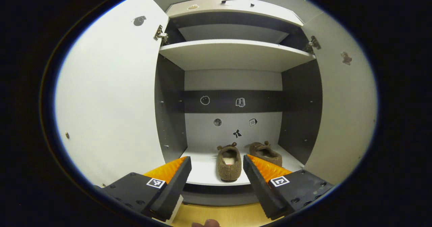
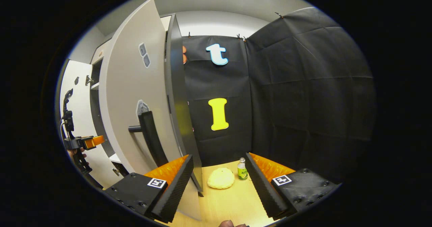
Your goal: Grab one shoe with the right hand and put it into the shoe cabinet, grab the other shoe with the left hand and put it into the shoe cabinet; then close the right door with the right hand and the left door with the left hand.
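— Where are the shoes?
— Both fuzzy brown slippers (image 1: 229,162) (image 1: 266,152) sit side by side on the bottom shelf of the grey shoe cabinet (image 1: 233,54).
— Your grippers?
— My left gripper (image 1: 217,173) and right gripper (image 2: 219,173) are spread apart, empty; the right door's black handle (image 2: 152,137) is near.

Two shoes (image 1: 248,157) side by side on cabinet's bottom shelf (image 1: 206,173)

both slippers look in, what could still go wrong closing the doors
The front slipper sits near the edge of the bottom shelf, so a closing door could perhaps clip it. The right gripper is open beside the right door, off its handle; a push could swing unevenly.
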### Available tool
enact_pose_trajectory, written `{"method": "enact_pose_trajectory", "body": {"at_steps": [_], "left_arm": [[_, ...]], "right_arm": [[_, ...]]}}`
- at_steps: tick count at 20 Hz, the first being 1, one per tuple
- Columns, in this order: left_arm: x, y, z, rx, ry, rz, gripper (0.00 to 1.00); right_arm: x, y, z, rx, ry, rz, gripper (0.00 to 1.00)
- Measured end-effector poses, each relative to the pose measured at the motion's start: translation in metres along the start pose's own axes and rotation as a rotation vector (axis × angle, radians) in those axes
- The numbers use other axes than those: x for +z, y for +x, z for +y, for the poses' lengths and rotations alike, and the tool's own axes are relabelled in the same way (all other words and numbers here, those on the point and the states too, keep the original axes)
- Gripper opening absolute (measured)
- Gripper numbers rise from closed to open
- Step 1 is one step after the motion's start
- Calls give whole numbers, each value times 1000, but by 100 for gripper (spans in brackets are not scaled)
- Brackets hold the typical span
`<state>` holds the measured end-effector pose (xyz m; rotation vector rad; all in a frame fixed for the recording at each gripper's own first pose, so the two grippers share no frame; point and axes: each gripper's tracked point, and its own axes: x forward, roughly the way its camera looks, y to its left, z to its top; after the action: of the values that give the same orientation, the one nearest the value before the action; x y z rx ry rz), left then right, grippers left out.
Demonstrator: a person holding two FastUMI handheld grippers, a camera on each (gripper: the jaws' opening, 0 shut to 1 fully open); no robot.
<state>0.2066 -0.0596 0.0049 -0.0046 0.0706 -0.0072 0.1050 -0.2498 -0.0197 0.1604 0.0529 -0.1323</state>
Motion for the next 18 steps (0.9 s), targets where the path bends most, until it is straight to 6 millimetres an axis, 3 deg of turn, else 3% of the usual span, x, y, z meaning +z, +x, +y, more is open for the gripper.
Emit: {"method": "enact_pose_trajectory", "body": {"at_steps": [7, 12, 18], "left_arm": [[4, -77, 31, -14, 31, -33, 96], [0, -119, 66, -3, 28, -33, 96], [-6, -150, 120, 40, 24, -28, 97]], "right_arm": [[0, -11, 28, -28, -48, -26, 95], [-12, -20, 90, 40, -64, -19, 95], [-34, -17, 174, 149, -63, 6, 97]]}}
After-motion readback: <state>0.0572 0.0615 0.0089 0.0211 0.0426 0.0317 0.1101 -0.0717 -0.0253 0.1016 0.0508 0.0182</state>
